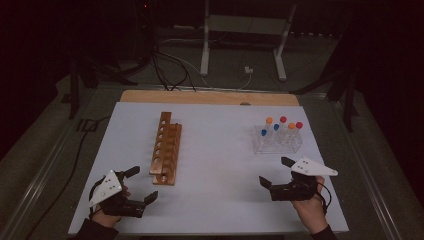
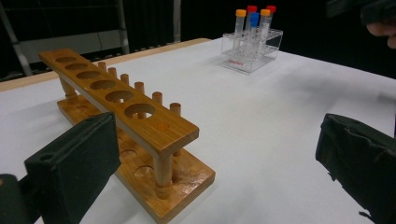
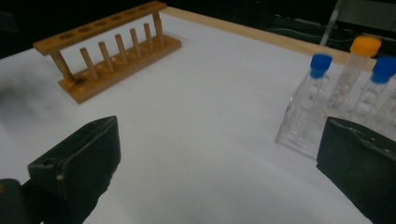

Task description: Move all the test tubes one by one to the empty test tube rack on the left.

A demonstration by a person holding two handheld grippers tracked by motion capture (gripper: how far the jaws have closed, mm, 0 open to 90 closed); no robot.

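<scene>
**Capped tubes in clear rack, wooden rack empty: both grippers idle**

Capped tubes (image 1: 281,131): six counted in the high view, standing upright in a clear plastic rack (image 1: 278,141) on the right half of the table (image 1: 220,150), toward the far side. Caps orange, red and blue. Bodies clear, slender; contents too small to tell. Judged light, rigid and smooth-walled, likely to slip if pinched hard on the bare wall; best taken just below the cap, jaws square to the tube, then lifted straight up out of the slot. Clear plastic rack itself judged light, so apt to shift or tip if a tube binds.

Right gripper (image 1: 276,174): just in front of the clear plastic rack, apart from it. Jaws spread wide, nothing between them; blue and orange caps close ahead in the right gripper view.

Wooden rack (image 1: 165,148): left of centre, lying lengthwise away from the person, well apart from the clear plastic rack. Two tiers, upper board with a row of round holes, a row of pegs alongside. All holes vacant.

Left gripper (image 1: 142,185): near edge of the table, just beside the near end of the wooden rack, not touching. Jaws wide apart, holding nothing.
</scene>
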